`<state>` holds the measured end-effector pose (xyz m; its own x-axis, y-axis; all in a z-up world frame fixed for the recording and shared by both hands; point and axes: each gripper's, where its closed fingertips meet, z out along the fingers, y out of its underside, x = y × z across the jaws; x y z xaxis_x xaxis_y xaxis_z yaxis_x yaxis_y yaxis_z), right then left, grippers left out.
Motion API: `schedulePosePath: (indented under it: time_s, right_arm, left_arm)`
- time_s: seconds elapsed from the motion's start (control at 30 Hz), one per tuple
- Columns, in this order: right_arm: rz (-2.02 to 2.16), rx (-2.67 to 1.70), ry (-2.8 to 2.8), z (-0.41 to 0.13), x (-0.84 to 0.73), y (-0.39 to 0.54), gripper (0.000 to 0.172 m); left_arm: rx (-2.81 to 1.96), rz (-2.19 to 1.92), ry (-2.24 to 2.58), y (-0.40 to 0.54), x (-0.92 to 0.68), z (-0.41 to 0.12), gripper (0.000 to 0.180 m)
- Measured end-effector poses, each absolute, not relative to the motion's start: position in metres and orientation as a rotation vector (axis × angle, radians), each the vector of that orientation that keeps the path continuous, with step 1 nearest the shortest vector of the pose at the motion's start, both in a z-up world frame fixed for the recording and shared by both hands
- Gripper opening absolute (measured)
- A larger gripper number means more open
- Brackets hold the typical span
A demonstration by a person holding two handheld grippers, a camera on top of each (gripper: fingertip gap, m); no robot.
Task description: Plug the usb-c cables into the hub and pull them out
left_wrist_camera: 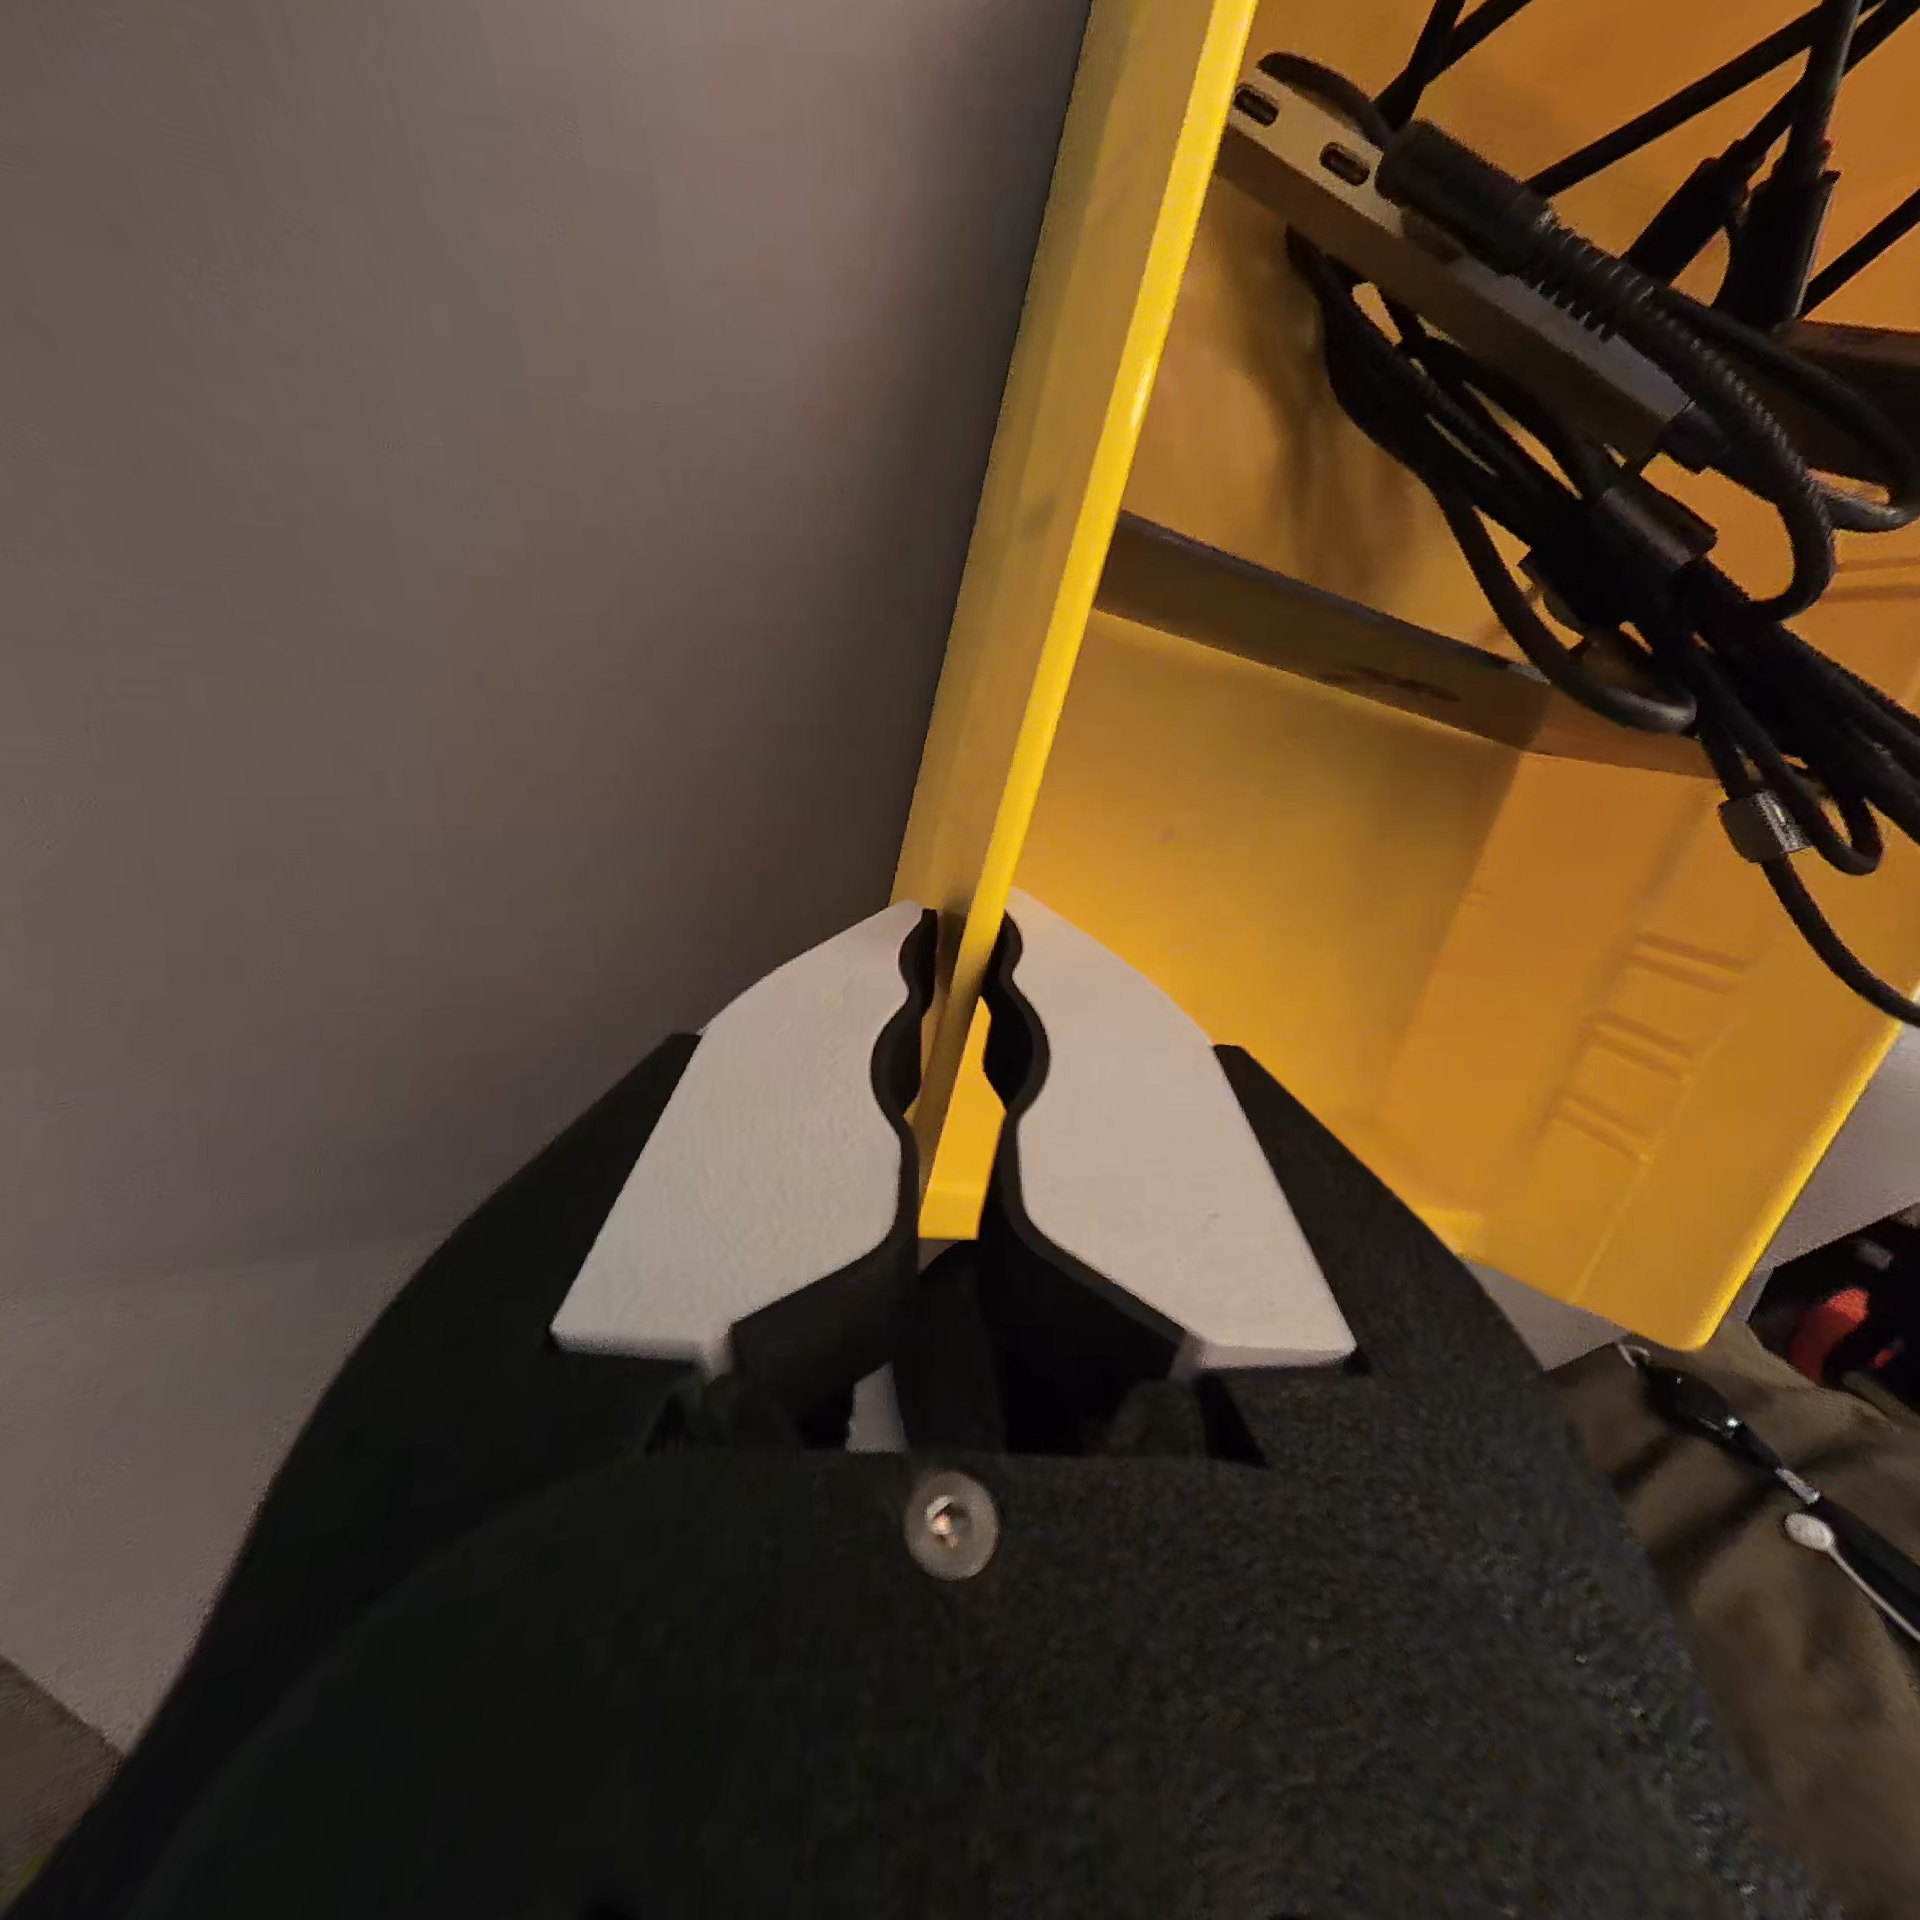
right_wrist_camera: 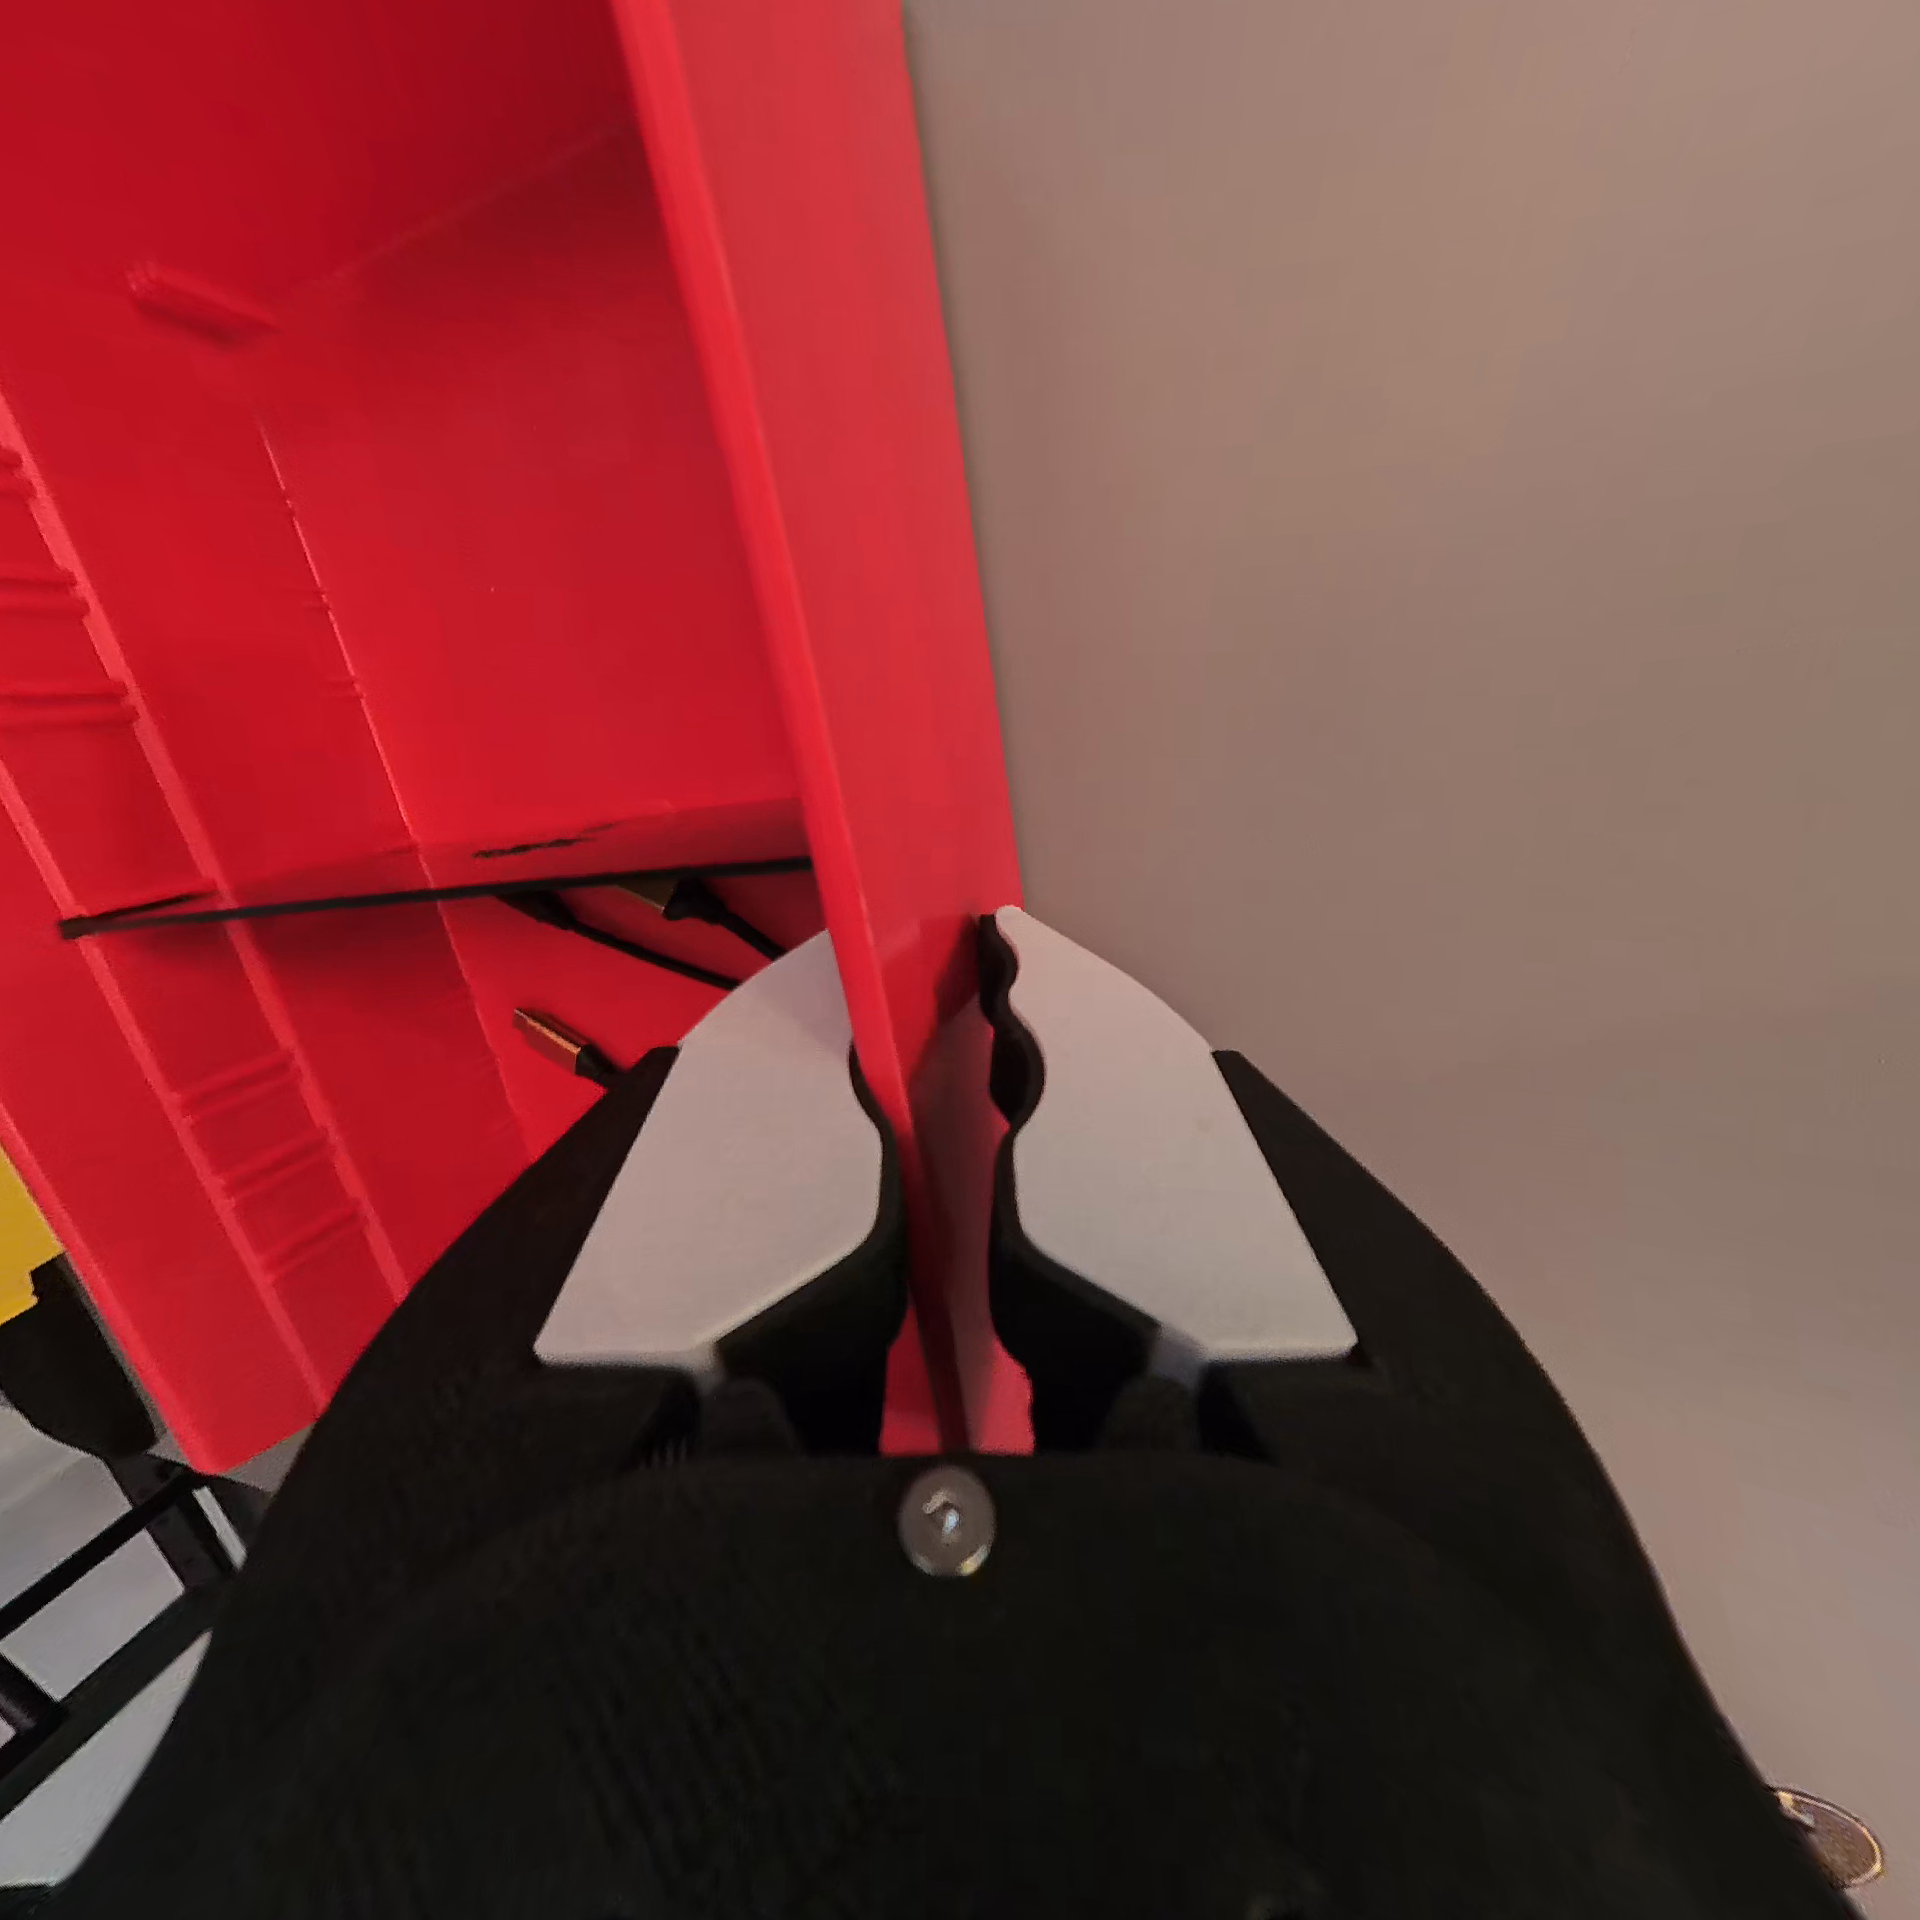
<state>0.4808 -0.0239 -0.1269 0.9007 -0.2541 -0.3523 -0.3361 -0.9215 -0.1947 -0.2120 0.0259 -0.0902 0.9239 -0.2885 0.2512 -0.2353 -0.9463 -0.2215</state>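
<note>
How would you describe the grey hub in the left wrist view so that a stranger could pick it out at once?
Start at the big yellow plastic bin whose wall runs up the middle of the view. Look into its upper right corner, where a tangle of black braided cables lies. The flat grey metal hub slants among them: the only rigid slab there, with small oval ports along its edge.

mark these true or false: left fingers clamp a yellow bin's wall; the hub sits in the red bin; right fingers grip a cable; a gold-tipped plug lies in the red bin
1. Left gripper clamps the yellow bin wall: true.
2. The hub sits in the red bin: false, it lies in the yellow bin among black cables.
3. Right gripper grips a cable: false, its fingers close on the red bin's wall.
4. A gold-tipped plug lies in the red bin: true.
</note>
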Motion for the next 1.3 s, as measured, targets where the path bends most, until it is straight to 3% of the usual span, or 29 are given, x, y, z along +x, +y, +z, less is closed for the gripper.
schedulePosePath:
  time_s: [0.47, 0.73, 0.87, 1.3]
  right_arm:
    - [0.523, -2.847, 0.312, -0.127, 0.469, -0.029, 0.015]
    - [0.466, -2.973, 0.124, -0.128, 0.460, -0.048, 0.015]
    - [0.380, -3.011, 0.104, -0.129, 0.463, -0.045, 0.009]
    - [0.395, -3.019, 0.248, -0.130, 0.474, -0.023, 0.006]
  left_arm:
    - [-2.758, -0.637, -0.069, -0.005, -0.266, -0.090, 0.012]
    - [-2.933, -0.372, 0.231, -0.029, -0.258, -0.093, 0.005]
    - [-2.947, -0.301, 0.222, -0.011, -0.257, -0.093, 0.005]
    - [-2.811, -0.628, -0.108, 0.041, -0.260, -0.092, 0.013]
